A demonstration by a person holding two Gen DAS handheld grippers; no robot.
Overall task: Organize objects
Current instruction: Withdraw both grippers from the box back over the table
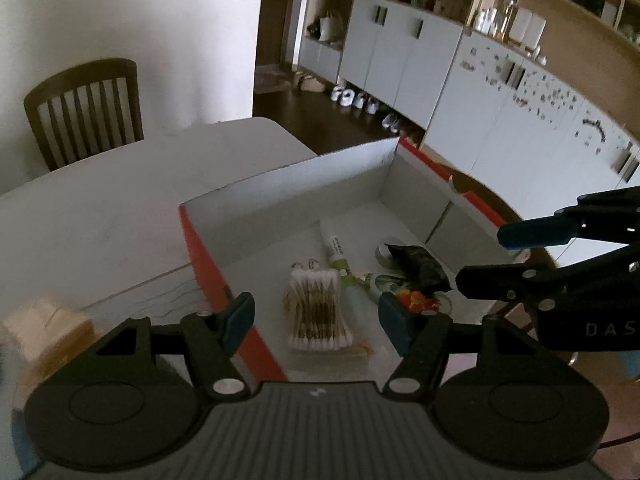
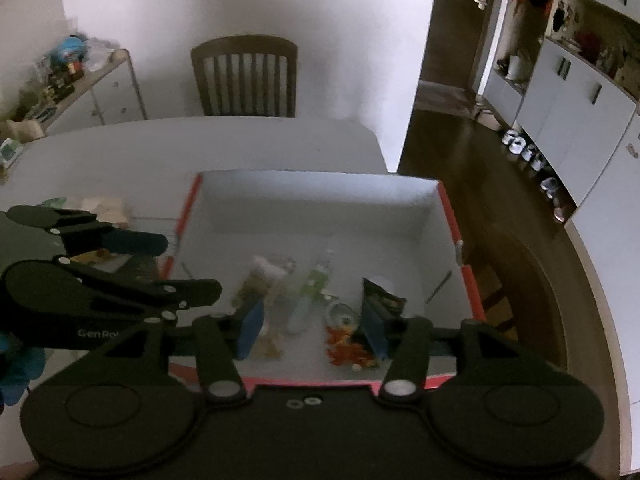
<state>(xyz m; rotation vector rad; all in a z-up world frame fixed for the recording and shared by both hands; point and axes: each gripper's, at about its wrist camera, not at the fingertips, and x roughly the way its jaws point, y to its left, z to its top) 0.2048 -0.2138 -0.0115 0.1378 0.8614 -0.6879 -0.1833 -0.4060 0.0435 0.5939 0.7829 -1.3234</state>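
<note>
An open cardboard box with a red rim (image 1: 208, 264) (image 2: 186, 216) sits on the white table. On its floor lie a bundle of cotton swabs (image 1: 318, 312), a green-and-white tube (image 1: 336, 248) (image 2: 314, 280), a black packet (image 1: 420, 266) (image 2: 382, 294), a small roll (image 1: 384, 250) and orange bits (image 1: 416, 300) (image 2: 344, 346). My left gripper (image 1: 316, 320) (image 2: 176, 266) hangs over the box's left part, open, with the swabs seen below between its fingers. My right gripper (image 2: 314, 328) (image 1: 500, 258) hovers over the box's right side, open, holding nothing.
A tan paper packet (image 1: 44, 328) lies on the table (image 1: 120, 200) left of the box. A wooden chair (image 2: 244, 76) stands at the far side. The table's curved edge runs close to the box's right wall. Cabinets (image 1: 400, 52) and shoes line the floor beyond.
</note>
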